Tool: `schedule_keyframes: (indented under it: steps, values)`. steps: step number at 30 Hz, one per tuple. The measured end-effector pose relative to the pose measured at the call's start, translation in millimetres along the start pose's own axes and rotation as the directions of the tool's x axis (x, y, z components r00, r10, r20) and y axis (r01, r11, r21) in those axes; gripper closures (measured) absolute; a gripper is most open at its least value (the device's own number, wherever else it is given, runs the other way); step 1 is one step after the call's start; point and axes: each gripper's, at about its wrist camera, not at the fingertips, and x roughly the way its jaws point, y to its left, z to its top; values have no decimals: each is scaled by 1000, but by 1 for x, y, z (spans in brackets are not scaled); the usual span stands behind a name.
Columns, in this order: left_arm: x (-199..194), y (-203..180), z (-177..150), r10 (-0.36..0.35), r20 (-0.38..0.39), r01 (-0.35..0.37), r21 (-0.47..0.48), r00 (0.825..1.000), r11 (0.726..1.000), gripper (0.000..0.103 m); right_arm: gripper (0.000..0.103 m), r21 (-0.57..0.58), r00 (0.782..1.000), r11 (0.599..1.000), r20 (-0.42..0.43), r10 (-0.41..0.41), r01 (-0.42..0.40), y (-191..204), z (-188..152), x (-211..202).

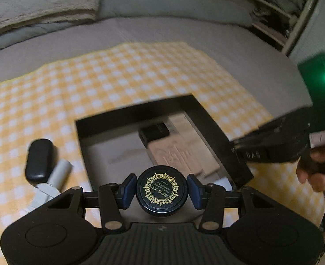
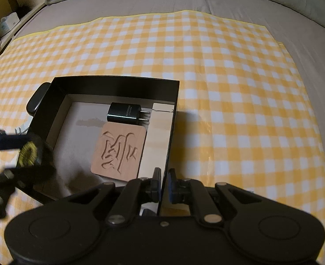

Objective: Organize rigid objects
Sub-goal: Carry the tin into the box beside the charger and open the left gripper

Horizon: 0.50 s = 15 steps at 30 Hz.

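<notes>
Charger (image 2: 127,113), carved coaster (image 2: 119,152) already in box (image 2: 116,84). Left claw (image 1: 162,191) clamps round tin (image 1: 162,190); right claw (image 2: 164,184) pinches box wall. Black case (image 1: 39,160), white pieces (image 1: 52,182) remain on cloth (image 1: 118,77).

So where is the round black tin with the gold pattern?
The left claw holds the round tin, just above the near edge of the black box.

The left wrist view looks forward and down from close behind its gripper, across the open black rectangular cardboard box (image 1: 215,132) toward the pillows at 12 o'clock. The right wrist view sits just above the same box's wall (image 2: 170,137), facing down its length toward 12 o'clock. Both share the box interior, the carved tan wooden square coaster (image 1: 173,154) (image 2: 119,152) and the yellow-and-white checked cloth (image 1: 118,75) (image 2: 239,88).
</notes>
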Motion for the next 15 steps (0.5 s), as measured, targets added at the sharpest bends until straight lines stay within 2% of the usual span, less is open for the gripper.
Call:
schedule_keyframes:
  steps: [6,15]
  values:
    - [20,-4,-3,-12,-77,12,9,997,1000,52,96,-12,1000,1000,-8,3,-3,4,-6,-1]
    - [27,-1,-5,-33,-102,32,-14,994,999,52,96,-11,1000,1000,-10,5,-5,0,-5,-1]
